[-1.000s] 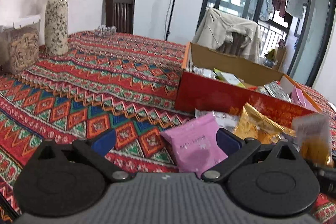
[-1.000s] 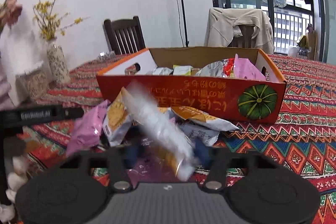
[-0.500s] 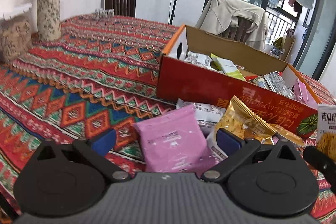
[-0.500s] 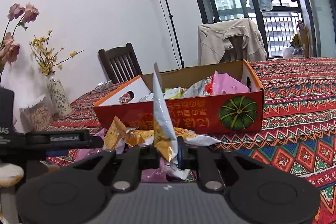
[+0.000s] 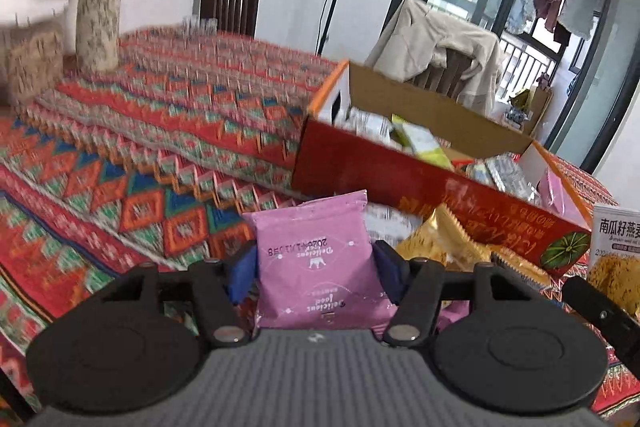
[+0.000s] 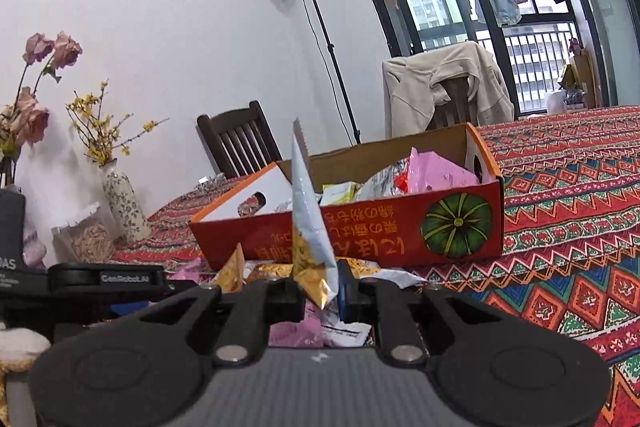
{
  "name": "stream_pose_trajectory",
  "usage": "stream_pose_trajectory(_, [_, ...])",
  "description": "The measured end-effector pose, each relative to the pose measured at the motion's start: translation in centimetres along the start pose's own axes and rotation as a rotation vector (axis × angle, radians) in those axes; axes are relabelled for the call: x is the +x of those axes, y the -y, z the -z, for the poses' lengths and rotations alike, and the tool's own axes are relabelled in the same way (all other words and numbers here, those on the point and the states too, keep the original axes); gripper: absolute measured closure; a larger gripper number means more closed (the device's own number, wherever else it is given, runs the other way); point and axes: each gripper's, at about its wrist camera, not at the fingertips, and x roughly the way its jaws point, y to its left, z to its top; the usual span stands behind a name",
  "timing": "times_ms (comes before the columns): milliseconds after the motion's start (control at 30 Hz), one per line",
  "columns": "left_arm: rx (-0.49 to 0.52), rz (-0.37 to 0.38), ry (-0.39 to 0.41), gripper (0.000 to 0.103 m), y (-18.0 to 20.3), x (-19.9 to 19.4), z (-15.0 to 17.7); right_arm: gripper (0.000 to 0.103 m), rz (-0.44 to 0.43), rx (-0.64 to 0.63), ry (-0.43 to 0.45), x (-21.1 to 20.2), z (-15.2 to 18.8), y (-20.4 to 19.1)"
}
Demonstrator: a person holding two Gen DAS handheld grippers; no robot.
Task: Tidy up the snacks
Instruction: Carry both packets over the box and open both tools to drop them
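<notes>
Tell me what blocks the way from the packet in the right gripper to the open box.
Nothing visible does. The right gripper pinches the white-and-yellow packet upright, just before the red box. Only the box's front wall lies between, and its top is open.

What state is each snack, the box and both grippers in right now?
left gripper: jaws just closing, against the pink packet's sides
pink packet: flat between the left jaws
right gripper: shut on the white-and-yellow packet
white-and-yellow packet: pinched at its bottom, standing upright
red box: open-topped, part-filled with snacks
loose packets: on the tablecloth before the box
</notes>
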Motion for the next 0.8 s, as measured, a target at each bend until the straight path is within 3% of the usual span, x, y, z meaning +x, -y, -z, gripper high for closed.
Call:
stream_pose_trajectory(233, [0.048,0.03,0.099,0.04,1.4,-1.9,-2.0,0.089,0.001,-0.026,0.066,-1.1,-1.6,-0.5])
stream_pose_trajectory(433, [0.07,0.071,0.131,0.04,3.3,-1.3,-4.0,0.089,0.035,-0.021,0.106,-0.6,-4.2,-0.2])
stream_pose_trajectory(800, [0.081,0.119,0.191,0.04,6.4,2.3,-8.6,0.089,0.083,-0.052,0.177,4.1,-11.3,0.1])
